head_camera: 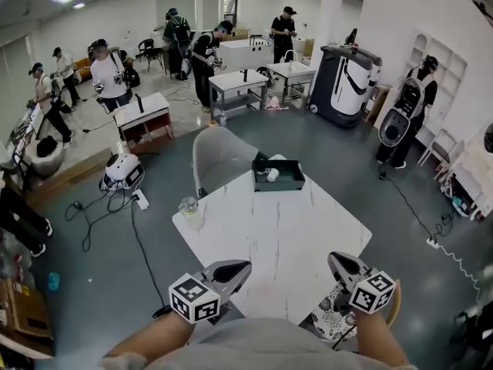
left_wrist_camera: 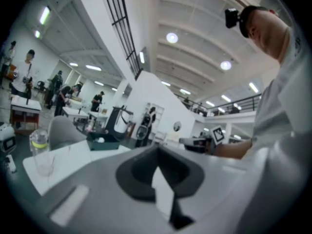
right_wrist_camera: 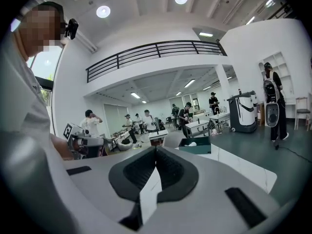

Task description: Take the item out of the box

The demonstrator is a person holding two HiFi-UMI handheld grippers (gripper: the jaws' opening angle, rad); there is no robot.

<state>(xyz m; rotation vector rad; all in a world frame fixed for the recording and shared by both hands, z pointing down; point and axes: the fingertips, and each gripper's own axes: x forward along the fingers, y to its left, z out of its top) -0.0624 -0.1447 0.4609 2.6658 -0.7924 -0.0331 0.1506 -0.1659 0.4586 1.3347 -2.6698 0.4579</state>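
**Ana:** Are the fingers open on the left gripper (left_wrist_camera: 157, 151)?

**Ben:** No. They are pressed together, tip to tip, with nothing between them. The right gripper (right_wrist_camera: 156, 150) is the same, fingers together and holding nothing.

**Ana:** Where is the box?

**Ben:** The dark green box (head_camera: 277, 186) sits at the far end of the white bench (head_camera: 285, 245). Both grippers are well apart from the box, over the near edge of the bench. They touch nothing.

**Ana:** And the item?

**Ben:** The small white item (head_camera: 271, 174) lies inside the box.

**Ana:** What does only the head view show?

**Ben:** It looks down into the box, so the item shows lying on the bottom. The two gripper views look from low down. They show the side of the box and just a bit of white over its rim.

**Ana:** Anything else?

**Ben:** The left gripper view shows a clear cup (left_wrist_camera: 40, 150) to the left of the box. The right gripper view does not show it.
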